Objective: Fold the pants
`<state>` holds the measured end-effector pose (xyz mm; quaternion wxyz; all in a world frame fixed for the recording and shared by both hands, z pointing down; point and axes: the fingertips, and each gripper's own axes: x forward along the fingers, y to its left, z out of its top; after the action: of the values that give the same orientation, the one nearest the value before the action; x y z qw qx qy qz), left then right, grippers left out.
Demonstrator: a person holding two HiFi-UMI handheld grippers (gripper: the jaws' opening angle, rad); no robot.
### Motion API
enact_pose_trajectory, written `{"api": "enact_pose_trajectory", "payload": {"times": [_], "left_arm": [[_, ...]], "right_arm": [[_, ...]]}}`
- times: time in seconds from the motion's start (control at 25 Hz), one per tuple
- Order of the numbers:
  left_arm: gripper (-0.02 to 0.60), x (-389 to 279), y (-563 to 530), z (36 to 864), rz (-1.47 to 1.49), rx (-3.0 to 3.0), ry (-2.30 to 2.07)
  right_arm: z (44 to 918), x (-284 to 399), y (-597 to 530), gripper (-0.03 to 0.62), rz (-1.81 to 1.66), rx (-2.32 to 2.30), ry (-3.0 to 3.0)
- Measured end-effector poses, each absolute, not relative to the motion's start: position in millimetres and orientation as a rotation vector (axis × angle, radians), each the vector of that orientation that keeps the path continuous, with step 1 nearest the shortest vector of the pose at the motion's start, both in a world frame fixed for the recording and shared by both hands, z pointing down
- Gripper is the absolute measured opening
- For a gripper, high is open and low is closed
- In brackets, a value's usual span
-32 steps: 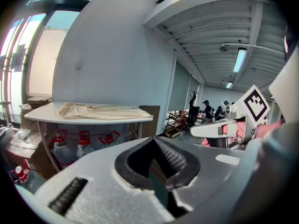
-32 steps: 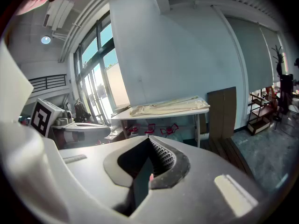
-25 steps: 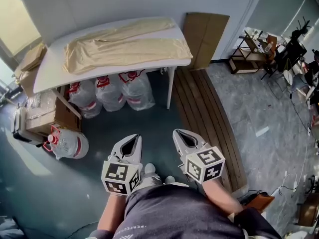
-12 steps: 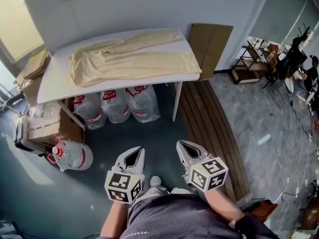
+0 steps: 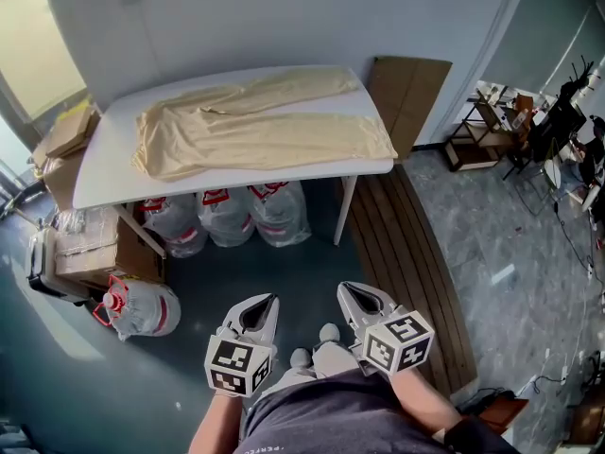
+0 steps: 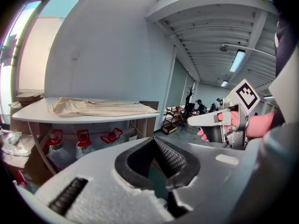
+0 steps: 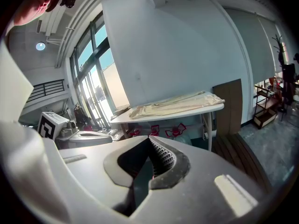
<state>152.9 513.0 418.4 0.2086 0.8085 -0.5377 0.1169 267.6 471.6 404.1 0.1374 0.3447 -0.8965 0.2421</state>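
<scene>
Cream-coloured pants (image 5: 260, 126) lie spread lengthwise on a white table (image 5: 104, 173) against the wall, waist at the left and both legs reaching right. The same pants (image 6: 98, 107) show ahead in the left gripper view, and the pants (image 7: 175, 104) also show in the right gripper view. My left gripper (image 5: 260, 304) and right gripper (image 5: 352, 291) hang low in front of the person's body, well short of the table. Both have their jaws shut with nothing between them.
Clear plastic bags (image 5: 227, 218) with red labels sit under the table. Cardboard boxes (image 5: 90, 244) and another bag (image 5: 137, 307) stand at the left. A brown board (image 5: 408, 88) leans on the wall at the right, above wooden slats (image 5: 402, 263) on the floor.
The table and pants have drawn nearer and slid lower in the head view. Both grippers sit lower in that view and remain shut.
</scene>
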Motion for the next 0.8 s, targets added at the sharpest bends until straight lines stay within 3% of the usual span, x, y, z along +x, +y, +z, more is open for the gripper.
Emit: {"api": "enact_pose_trajectory", "payload": {"times": [0.8], "left_arm": [[0.000,109,365,428,0.379,2.161,-1.638]], "right_arm": [[415,253,297,-0.002,0.651,0.993,-2.573]]}}
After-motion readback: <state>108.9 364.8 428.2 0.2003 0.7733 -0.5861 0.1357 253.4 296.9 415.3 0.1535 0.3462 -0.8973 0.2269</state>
